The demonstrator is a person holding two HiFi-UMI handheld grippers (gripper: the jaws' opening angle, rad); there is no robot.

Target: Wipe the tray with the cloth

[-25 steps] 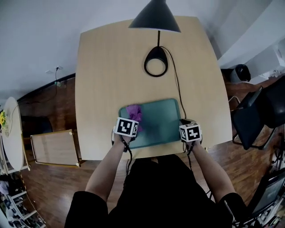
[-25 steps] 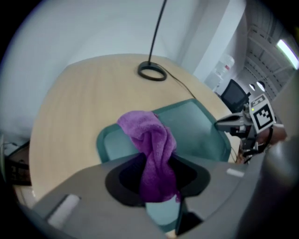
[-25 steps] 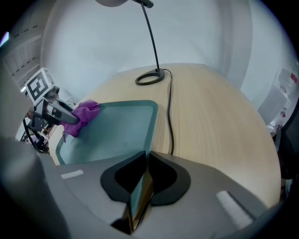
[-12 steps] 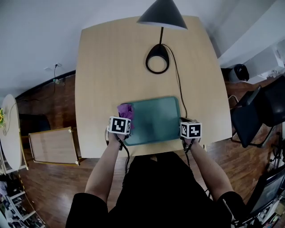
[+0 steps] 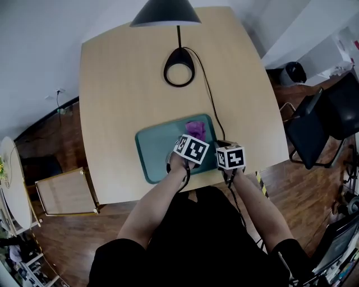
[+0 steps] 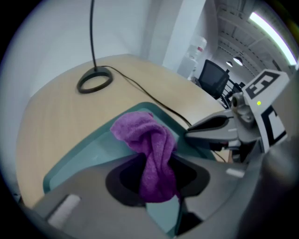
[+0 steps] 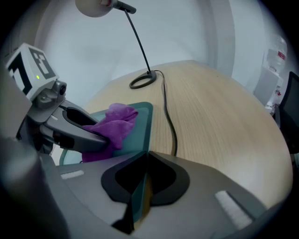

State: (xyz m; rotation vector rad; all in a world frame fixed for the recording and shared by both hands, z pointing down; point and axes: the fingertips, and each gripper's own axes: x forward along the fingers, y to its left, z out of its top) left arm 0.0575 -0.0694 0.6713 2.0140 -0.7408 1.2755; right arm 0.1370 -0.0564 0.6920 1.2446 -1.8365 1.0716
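Note:
A teal tray (image 5: 154,154) lies near the front edge of the wooden table (image 5: 123,89). My left gripper (image 5: 191,141) is shut on a crumpled purple cloth (image 5: 196,129), which rests on the tray's right part. In the left gripper view the cloth (image 6: 150,144) hangs out from between the jaws onto the tray (image 6: 88,156). My right gripper (image 5: 224,151) is shut on the tray's right rim; in the right gripper view that rim (image 7: 147,128) runs straight into the closed jaws. The two grippers are close side by side.
A black lamp stands at the back of the table, with a ring base (image 5: 179,73) and a shade (image 5: 165,12). Its cable (image 5: 213,115) runs past the tray's right rim. A black chair (image 5: 320,126) stands on the right; a wooden board (image 5: 66,192) leans on the floor at left.
My left gripper has dragged the cloth from the tray's left end across to its right end. The right gripper has stayed on the tray's right rim. The head camera has shifted.

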